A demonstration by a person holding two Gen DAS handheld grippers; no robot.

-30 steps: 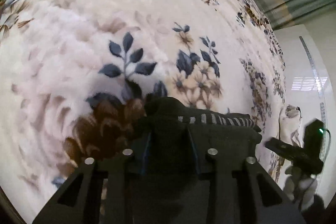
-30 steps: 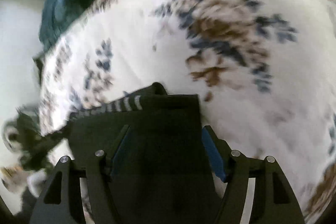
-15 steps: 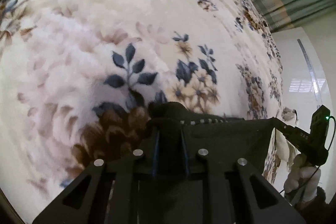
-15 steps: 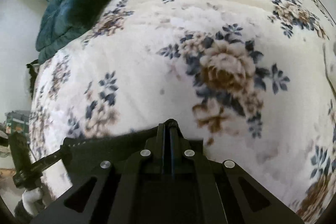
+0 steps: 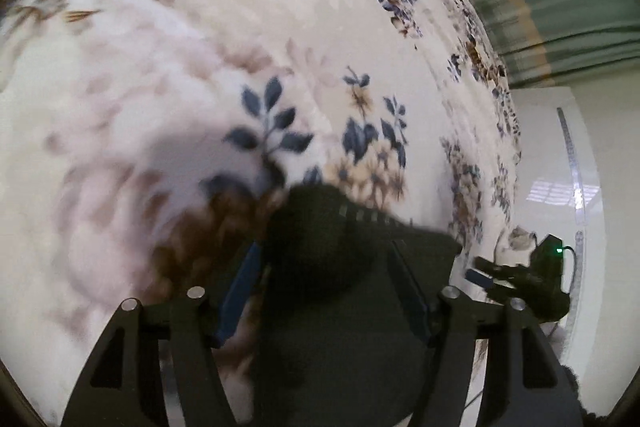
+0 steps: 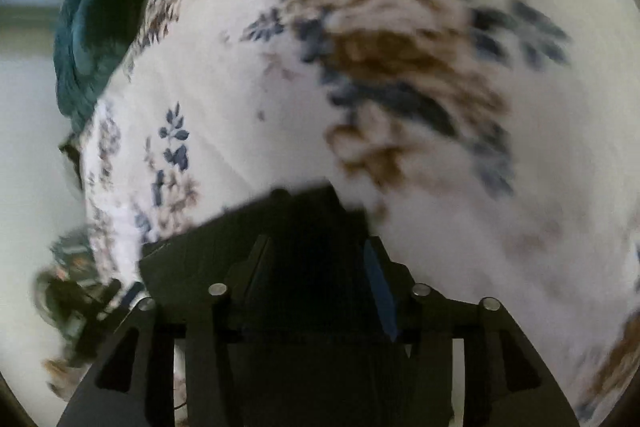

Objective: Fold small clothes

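A small black garment with a grey-striped band (image 5: 352, 239) lies on the floral blanket (image 5: 200, 67). My left gripper (image 5: 324, 259) is open, its fingers spread on either side of the garment's left end. My right gripper (image 6: 316, 259) is open too, its fingers spread around the garment's right end (image 6: 280, 227). The right gripper also shows at the far right of the left wrist view (image 5: 516, 275), just beyond the garment. Both views are blurred by motion.
A dark teal quilt (image 6: 96, 23) lies at the far end of the bed. The bed's edge, green curtains (image 5: 560, 7) and a white floor (image 5: 600, 167) are on the right. Clutter shows beyond the bed edge at lower left (image 6: 68, 291).
Half a second ago both grippers were shut on the garment, holding it stretched between them. Now both have opened and let go, and the garment rests on the blanket.
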